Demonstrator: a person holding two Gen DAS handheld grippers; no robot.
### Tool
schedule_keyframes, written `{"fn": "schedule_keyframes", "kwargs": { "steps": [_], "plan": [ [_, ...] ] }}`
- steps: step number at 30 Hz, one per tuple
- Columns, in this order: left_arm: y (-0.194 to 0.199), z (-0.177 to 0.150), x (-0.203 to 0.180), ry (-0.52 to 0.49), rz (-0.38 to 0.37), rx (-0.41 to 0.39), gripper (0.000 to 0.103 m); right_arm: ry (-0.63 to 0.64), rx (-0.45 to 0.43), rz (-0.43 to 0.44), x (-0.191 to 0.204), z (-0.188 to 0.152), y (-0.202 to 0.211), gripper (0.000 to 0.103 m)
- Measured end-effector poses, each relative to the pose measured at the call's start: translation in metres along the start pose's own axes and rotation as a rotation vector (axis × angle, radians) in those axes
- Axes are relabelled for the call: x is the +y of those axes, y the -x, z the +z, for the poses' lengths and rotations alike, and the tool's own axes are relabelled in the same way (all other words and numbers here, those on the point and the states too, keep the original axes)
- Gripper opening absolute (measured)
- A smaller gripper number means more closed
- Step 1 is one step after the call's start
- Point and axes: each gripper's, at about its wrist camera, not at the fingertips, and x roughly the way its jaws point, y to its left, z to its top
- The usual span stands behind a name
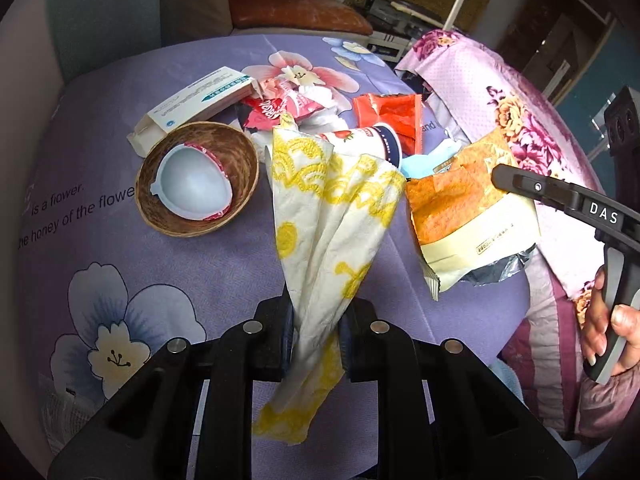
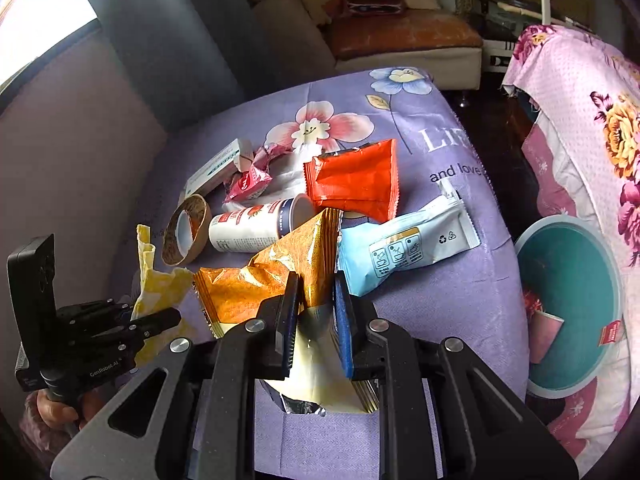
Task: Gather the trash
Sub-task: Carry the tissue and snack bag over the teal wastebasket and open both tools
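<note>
Left wrist view: the left gripper (image 1: 316, 330) pinches a yellow-patterned napkin (image 1: 332, 208), which hangs lifted above the purple tablecloth (image 1: 208, 264). Still lying on the cloth are a white box (image 1: 200, 100), a wicker bowl (image 1: 198, 178) holding a plastic lid, a red wrapper (image 1: 390, 118) and a paper cup (image 1: 368, 142). At right, a hand (image 1: 604, 328) carries the right gripper, which holds an orange snack bag (image 1: 460, 216)

Right wrist view: the right gripper (image 2: 316, 322) clamps that orange snack bag (image 2: 272, 276) between its pads. A pale blue packet (image 2: 404, 248) and the rest of the litter remain on the cloth. A teal bin (image 2: 568, 304) stands beside the table and already holds some scraps. Judged progress: early, with most of the litter uncollected
</note>
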Motion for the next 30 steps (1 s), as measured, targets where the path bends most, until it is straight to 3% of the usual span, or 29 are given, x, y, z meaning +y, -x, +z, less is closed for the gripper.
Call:
{"fn": "schedule_keyframes", "kwargs": {
  "steps": [14,19,30],
  "plan": [
    [-0.036,0.044,-0.141,-0.185,-0.080,0.026,0.019,-0.211,-0.182,-0.138,-0.134,-0.005,0.070,0.017],
    [-0.062,0.057,-0.192,-0.242,-0.109,0.050,0.019,-0.235,-0.243,-0.264,-0.174,-0.019,0.094,0.017],
    [-0.113,0.072,-0.270,-0.299,-0.134,0.108,0.019,-0.337,-0.242,-0.309,-0.246,-0.043,0.102,0.017]
  ]
}}
